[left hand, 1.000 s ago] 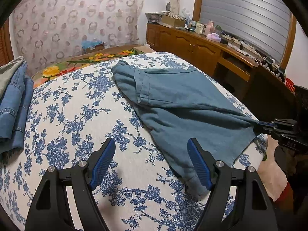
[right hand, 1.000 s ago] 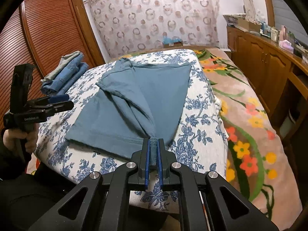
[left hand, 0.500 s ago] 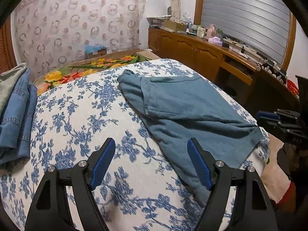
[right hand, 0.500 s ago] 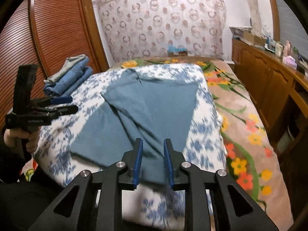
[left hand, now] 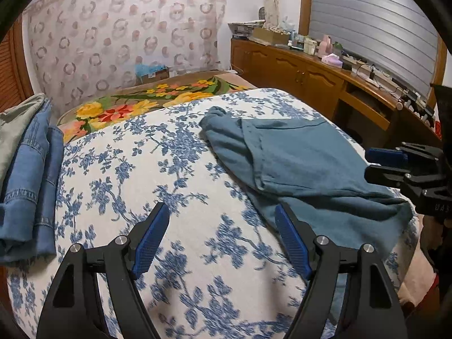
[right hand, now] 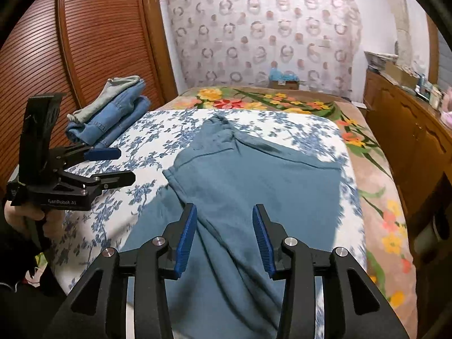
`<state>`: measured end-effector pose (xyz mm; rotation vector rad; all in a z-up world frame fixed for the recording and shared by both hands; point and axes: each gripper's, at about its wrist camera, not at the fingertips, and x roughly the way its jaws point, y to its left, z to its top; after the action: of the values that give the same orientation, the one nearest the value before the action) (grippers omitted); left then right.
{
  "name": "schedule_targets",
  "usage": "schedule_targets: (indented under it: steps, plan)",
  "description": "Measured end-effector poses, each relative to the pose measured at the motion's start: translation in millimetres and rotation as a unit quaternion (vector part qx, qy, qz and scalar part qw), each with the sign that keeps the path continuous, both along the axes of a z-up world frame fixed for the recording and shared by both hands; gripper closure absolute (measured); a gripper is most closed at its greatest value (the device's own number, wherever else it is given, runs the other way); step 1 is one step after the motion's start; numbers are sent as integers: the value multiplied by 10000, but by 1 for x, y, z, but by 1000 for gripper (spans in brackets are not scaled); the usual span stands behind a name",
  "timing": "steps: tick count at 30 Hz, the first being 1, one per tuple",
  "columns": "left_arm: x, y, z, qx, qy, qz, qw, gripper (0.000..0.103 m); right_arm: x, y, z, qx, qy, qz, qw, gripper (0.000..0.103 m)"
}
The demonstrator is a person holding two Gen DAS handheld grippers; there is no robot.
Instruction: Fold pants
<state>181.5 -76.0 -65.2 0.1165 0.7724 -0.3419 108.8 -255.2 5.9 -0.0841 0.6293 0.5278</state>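
A pair of teal pants (right hand: 254, 197) lies spread on the blue-and-white floral sheet (left hand: 141, 183) that covers the near part of the bed, closer to the sheet's right edge than to its left as the right wrist camera sees it. One end of the garment is bunched toward the far edge of the sheet, and the cloth widens from there toward the near edge, with a raised fold running down its middle. The right gripper (right hand: 224, 234) hangs over that near part of the pants; its jaws are opening, the blue pads stand apart on either side of the fold, and no cloth is pinched between them. The left gripper (left hand: 221, 240) hovers above bare sheet beside the pants' left edge, its jaws spread wide and empty, the right pad just over the border of the teal cloth. In the right wrist view a hand (right hand: 25, 217) grips the handle of the left gripper at the sheet's left edge. A stack of folded jeans (right hand: 113, 118) with a pale green garment (right hand: 113, 90) on top sits at the far left corner of the sheet. Beyond the sheet's far edge a flowered blanket (right hand: 268, 99) covers the bed up to a patterned headboard cover (right hand: 268, 28). A wooden cabinet (left hand: 296, 70) runs along the bed's right side, its top crowded with small items too blurred to name.
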Motion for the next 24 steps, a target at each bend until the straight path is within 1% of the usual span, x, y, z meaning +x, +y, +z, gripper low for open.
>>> schedule_targets:
  steps: [4,8,12,17,22,24]
  plan:
    - [14,6,-1,118,26,-21,9999,25,16,9,0,-15,78,75,9999,61]
    - [25,12,-6,105,90,-28,9999,25,31,20,0,-107,168,141,9997,61]
    - [37,18,-19,138,221,-10,9997,25,46,35,-3,-184,287,262,9991,61]
    - [43,19,-32,126,398,-71,9991,25,60,50,-10,-315,476,373,9977,61]
    - [45,15,-37,182,547,-153,9982,25,68,59,-8,-332,532,427,9971,61]
    - [45,13,-38,255,536,-136,9981,24,70,61,-9,-361,540,455,9969,61]
